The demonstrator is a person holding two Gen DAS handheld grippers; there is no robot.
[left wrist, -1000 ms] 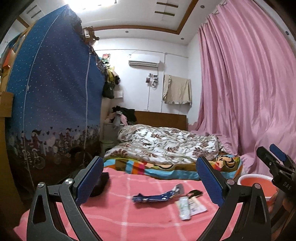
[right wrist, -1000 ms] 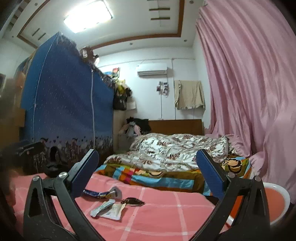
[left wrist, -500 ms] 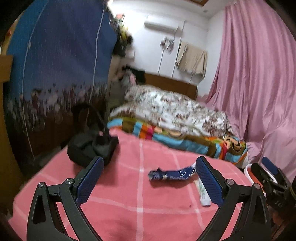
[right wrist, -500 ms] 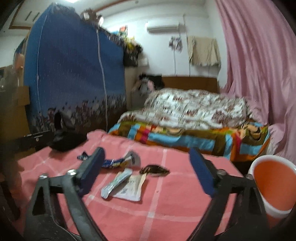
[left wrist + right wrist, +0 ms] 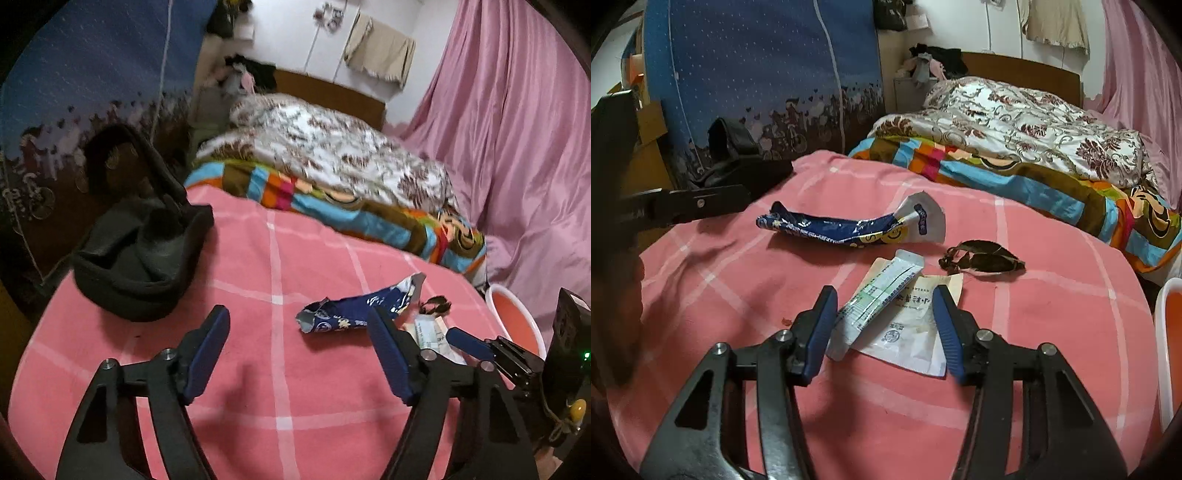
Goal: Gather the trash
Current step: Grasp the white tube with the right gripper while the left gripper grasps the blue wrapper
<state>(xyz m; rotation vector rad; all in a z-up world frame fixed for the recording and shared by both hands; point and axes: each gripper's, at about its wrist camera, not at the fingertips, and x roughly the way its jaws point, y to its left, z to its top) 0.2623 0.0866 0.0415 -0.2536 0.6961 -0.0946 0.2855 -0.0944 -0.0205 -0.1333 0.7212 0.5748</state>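
While both my grippers angle down over the pink blanket [image 5: 1052, 332] on the bed, I am at the reaching step of collecting trash, with nothing picked up yet. My right gripper [image 5: 884, 325] is closing, its jaws at a middling gap on either side of the white sachet [image 5: 908, 328] and the green-striped tube [image 5: 879, 295] lying across it; the pads do not press on them yet. My left gripper [image 5: 299, 354] is also closing, empty, with the blue wrapper [image 5: 354, 312] just beyond its right finger. A dry leaf [image 5: 982, 258] lies just past the sachet. The orange bin [image 5: 1171, 350] stands at the right edge of the bed. Next, I judge, each gripper must sink to the blanket and pinch flat, thin packaging without bunching the cloth beneath.
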